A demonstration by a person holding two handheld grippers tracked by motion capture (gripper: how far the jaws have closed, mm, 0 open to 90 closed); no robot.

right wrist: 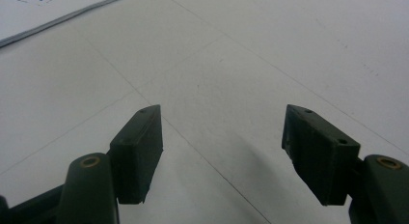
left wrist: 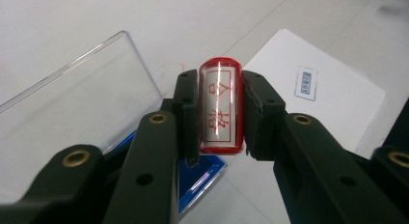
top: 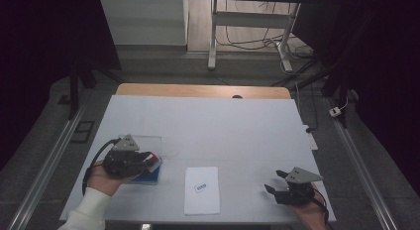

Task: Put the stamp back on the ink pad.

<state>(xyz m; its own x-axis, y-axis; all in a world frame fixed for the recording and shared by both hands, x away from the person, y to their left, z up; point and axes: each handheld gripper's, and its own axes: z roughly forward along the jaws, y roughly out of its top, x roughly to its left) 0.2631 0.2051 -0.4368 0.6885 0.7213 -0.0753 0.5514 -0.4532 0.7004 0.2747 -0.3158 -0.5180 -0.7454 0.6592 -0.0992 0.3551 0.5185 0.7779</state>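
Note:
My left gripper (left wrist: 219, 113) is shut on a red stamp (left wrist: 220, 107) whose white face bears red characters; it sits upright between the pads. In the high view the left gripper (top: 148, 160) hovers at the table's left, over a blue ink pad (top: 147, 175) with its clear lid (top: 146, 143) standing open. A white paper sheet (top: 202, 190) with a small blue-printed label (top: 201, 187) lies just right of it, also seen as the sheet (left wrist: 333, 93) past the stamp. My right gripper (top: 274, 181) rests at the front right, open, with nothing between its jaws (right wrist: 222, 142).
The white table top (top: 223, 126) stretches wide behind the sheet, with a wooden edge (top: 198, 90) at the back. Beyond it stand a desk frame (top: 247, 31) and loose cables on the floor. The sheet's corner (right wrist: 58, 11) lies to the upper left of the right gripper.

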